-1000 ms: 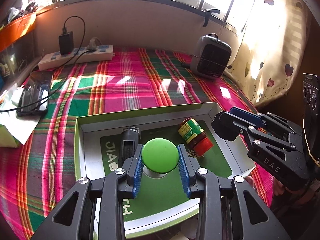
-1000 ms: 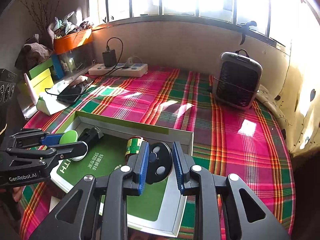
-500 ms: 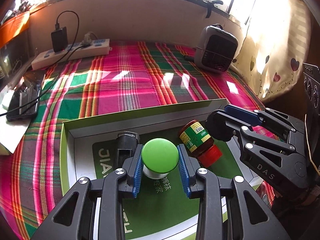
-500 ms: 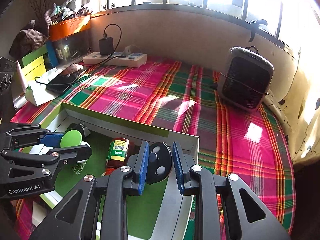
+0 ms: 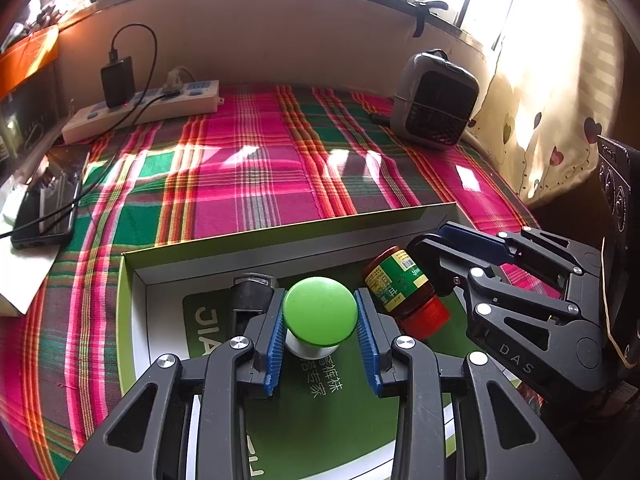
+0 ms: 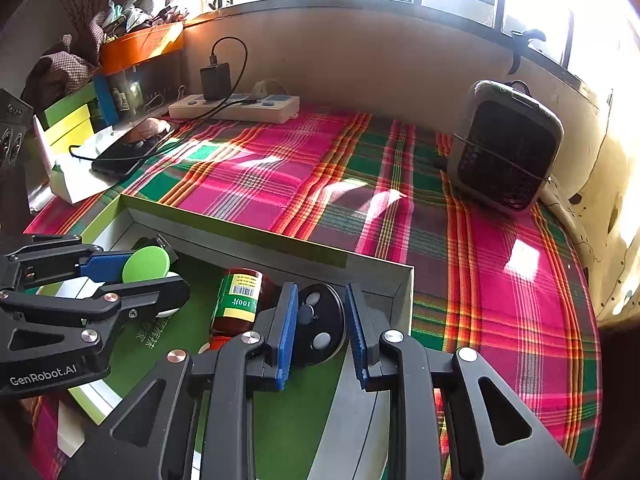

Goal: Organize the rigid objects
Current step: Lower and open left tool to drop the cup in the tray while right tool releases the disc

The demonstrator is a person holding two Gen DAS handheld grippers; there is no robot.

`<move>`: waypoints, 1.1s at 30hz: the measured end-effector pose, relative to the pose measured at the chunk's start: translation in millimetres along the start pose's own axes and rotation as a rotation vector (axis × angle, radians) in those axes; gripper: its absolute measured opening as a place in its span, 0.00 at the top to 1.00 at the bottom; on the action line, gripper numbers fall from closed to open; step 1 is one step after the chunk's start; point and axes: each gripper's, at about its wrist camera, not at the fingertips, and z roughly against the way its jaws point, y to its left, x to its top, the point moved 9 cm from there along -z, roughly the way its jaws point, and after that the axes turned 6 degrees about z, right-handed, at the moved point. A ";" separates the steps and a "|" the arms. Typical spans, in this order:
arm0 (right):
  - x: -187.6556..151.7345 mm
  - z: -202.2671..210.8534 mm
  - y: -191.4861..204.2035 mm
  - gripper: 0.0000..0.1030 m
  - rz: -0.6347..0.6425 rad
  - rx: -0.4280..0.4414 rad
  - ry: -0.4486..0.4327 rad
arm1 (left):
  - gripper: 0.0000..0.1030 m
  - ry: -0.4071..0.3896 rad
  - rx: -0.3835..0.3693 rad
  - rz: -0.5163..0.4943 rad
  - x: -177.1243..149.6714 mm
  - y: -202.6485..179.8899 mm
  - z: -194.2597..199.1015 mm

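In the left wrist view my left gripper [image 5: 320, 308] is shut on a white jar with a green lid [image 5: 320, 310], low over the green floor of a shallow green-and-white box [image 5: 280, 236]. A red jar with a green label [image 5: 400, 284] lies on its side in the box, just right of it. A black object [image 5: 250, 292] lies to the left. My right gripper [image 6: 322, 308] is shut on a black round disc with grey buttons [image 6: 320, 324] over the box's right end [image 6: 404, 292]. I cannot tell whether either held thing touches the floor.
The box sits on a pink and green plaid cloth [image 5: 260, 176]. A grey fan heater [image 6: 508, 148] stands at the back right. A power strip with a charger [image 6: 236, 106] lies by the back wall. A phone on white paper [image 6: 124, 156] lies at the left.
Both grippers have sunk a little toward the box with their objects still gripped. The box now looks closer in both views, and the red jar has not moved.
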 end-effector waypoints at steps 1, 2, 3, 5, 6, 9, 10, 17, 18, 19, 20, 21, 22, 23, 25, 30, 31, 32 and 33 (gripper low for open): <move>0.2 -0.8 0.2 0.75 0.000 0.001 0.001 | 0.69 0.000 -0.003 0.000 -0.2 -0.5 -0.4; 0.1 -0.7 0.2 0.75 0.000 0.000 0.001 | 0.69 0.001 -0.003 -0.001 -0.2 -0.7 -0.5; 0.1 -1.1 0.6 0.75 0.001 0.001 0.001 | 0.69 0.001 -0.002 -0.004 -0.2 -1.2 -0.8; -0.2 -1.7 1.1 0.75 0.000 0.005 -0.002 | 0.69 0.009 -0.003 -0.007 -1.4 -2.0 -1.9; -0.2 -2.0 1.1 0.75 -0.001 0.007 0.000 | 0.69 0.006 -0.003 -0.010 -1.4 -2.7 -2.0; -1.3 -2.9 0.1 0.75 -0.003 0.007 0.005 | 0.69 0.008 -0.002 -0.009 -1.7 -2.7 -1.8; -1.9 -2.8 -0.2 0.75 -0.005 0.009 0.006 | 0.69 0.008 -0.002 -0.010 -1.6 -2.8 -2.0; -1.9 -1.2 -0.3 0.75 -0.009 0.011 -0.001 | 0.68 0.007 -0.001 -0.010 -1.5 -2.7 -1.3; -1.9 -0.8 -0.3 0.75 -0.008 0.010 -0.002 | 0.68 0.007 0.000 -0.009 -1.5 -2.8 -1.5; -1.6 -0.5 -0.4 0.75 -0.007 0.008 -0.004 | 0.68 0.008 0.001 -0.008 -1.5 -2.2 -1.5; -1.6 -0.1 -0.4 0.74 -0.007 0.007 -0.005 | 0.68 0.008 0.001 -0.006 -1.5 -1.6 -1.2; -1.3 0.3 0.0 0.73 -0.007 0.008 -0.006 | 0.67 0.008 0.001 -0.005 -1.8 -1.2 -0.8; -1.2 1.0 0.2 0.72 -0.006 0.008 -0.008 | 0.66 0.007 0.000 -0.006 -1.8 -1.1 -0.2; -1.2 2.1 0.2 0.70 -0.005 0.006 -0.011 | 0.64 0.006 0.000 -0.004 -1.9 -0.9 0.6; -0.8 4.0 0.8 0.65 -0.004 0.008 -0.017 | 0.63 0.005 0.000 -0.001 -2.1 -0.8 1.8; -0.5 8.8 0.0 0.62 -0.008 -0.001 -0.024 | 0.62 -0.004 0.003 -0.007 -3.1 -2.0 7.5; -0.7 9.9 0.0 0.62 -0.008 -0.003 -0.025 | 0.62 -0.008 0.005 -0.011 -3.6 -2.9 9.4; -0.8 11.1 0.0 0.62 -0.008 -0.004 -0.027 | 0.62 -0.012 0.008 -0.013 -3.7 -3.1 11.5; -1.1 12.8 0.3 0.62 -0.009 -0.006 -0.029 | 0.62 -0.017 0.009 -0.015 -3.9 -3.6 13.7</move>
